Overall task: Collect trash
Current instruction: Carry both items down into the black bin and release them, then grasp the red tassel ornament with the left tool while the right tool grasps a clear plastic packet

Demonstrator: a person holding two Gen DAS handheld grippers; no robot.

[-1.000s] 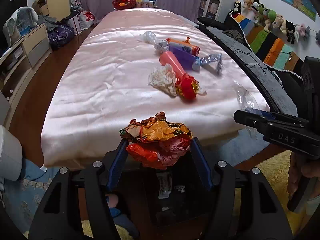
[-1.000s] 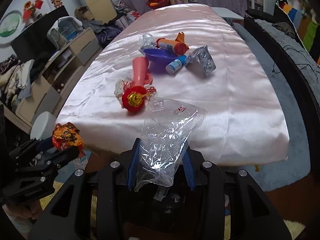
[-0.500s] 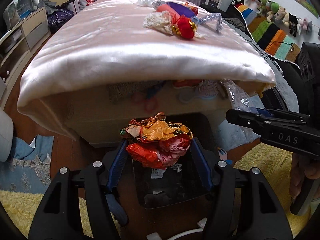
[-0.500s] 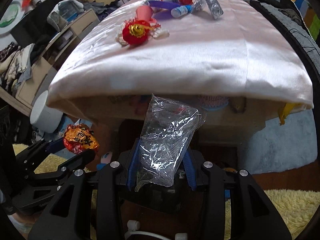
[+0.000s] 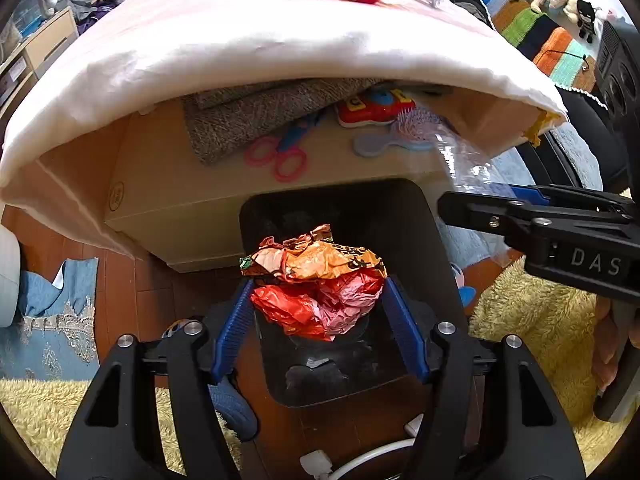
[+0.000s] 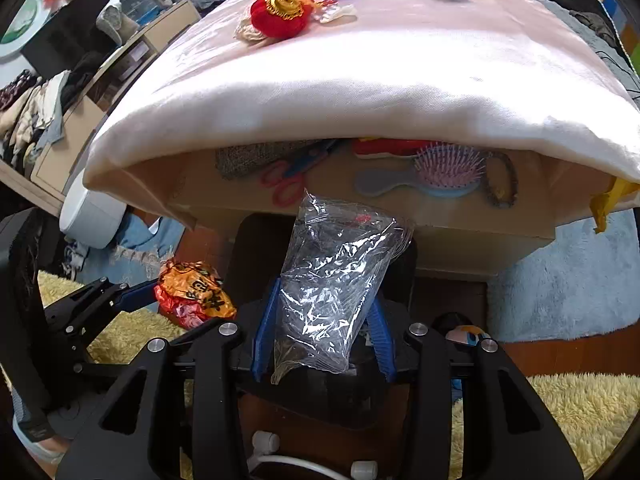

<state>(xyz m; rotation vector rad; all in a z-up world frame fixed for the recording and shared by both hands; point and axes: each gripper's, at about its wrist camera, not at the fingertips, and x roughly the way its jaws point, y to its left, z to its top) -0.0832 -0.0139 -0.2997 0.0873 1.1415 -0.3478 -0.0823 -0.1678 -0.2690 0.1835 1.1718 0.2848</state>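
Left hand-held gripper (image 5: 318, 310) holds a crumpled orange-and-red snack wrapper (image 5: 316, 276) between its blue pads, jaws fairly wide and just eased a little further apart, directly above a black trash bin (image 5: 436, 240) on the wooden floor. Right hand-held gripper (image 6: 322, 332), alongside it, has a crinkled clear plastic bag (image 6: 334, 280) standing up between narrower jaws, which have likewise just been opening a little; whether the pads press the bag cannot be told. Both tools point steeply down at the bin's mouth, which sits at the foot of a bench draped in pale pink cloth (image 6: 360, 92). On the cloth lie a red tasselled ornament (image 6: 282, 14) and other litter at the far end. A shelf beneath the cloth carries pink-handled scissors (image 5: 280, 156) and a hairbrush (image 6: 436, 176).
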